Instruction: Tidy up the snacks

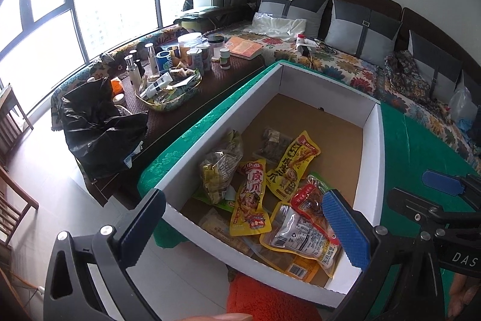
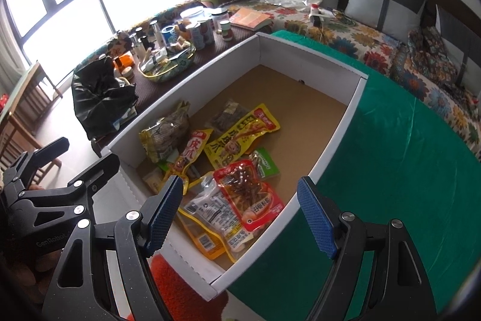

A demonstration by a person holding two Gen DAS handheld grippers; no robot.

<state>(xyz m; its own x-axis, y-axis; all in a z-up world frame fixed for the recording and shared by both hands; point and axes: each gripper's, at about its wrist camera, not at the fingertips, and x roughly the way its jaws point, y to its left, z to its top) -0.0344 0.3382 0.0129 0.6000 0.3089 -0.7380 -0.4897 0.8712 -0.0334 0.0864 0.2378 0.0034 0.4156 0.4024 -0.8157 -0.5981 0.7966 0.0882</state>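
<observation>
Snack packets lay in a loose heap at the near end of a white cardboard box (image 1: 372, 140), which sat on a green tablecloth (image 2: 390, 140); the far half of its brown floor was bare. Both tools hung over that near end. The left gripper (image 1: 240, 227) stood with its jaws spread wide and nothing between them, and the right gripper (image 2: 240, 212) was likewise wide apart and empty.

By my reading, the work was between picks: every packet in view was already inside the box, so the step in hand was either sorting the pile or choosing the next packet to lift. The next move would call for lowering one tool onto a single packet edge and closing on it without catching its neighbours, since the packets overlapped.

The box ran its long axis away from the cameras, toward the floral sofa (image 1: 345, 71). A red packet (image 2: 255, 197) lay on top of the heap nearest the right tool, its long axis running diagonally from the box's middle toward its near right wall. Beside it a clear packet with a white label (image 2: 210, 215) lay on a similar diagonal, touching it. Two yellow packets (image 1: 249, 197) sat further in, one pointing roughly along the box, the other angled across. A bagged snack (image 1: 219, 167) leaned by the left wall.
</observation>
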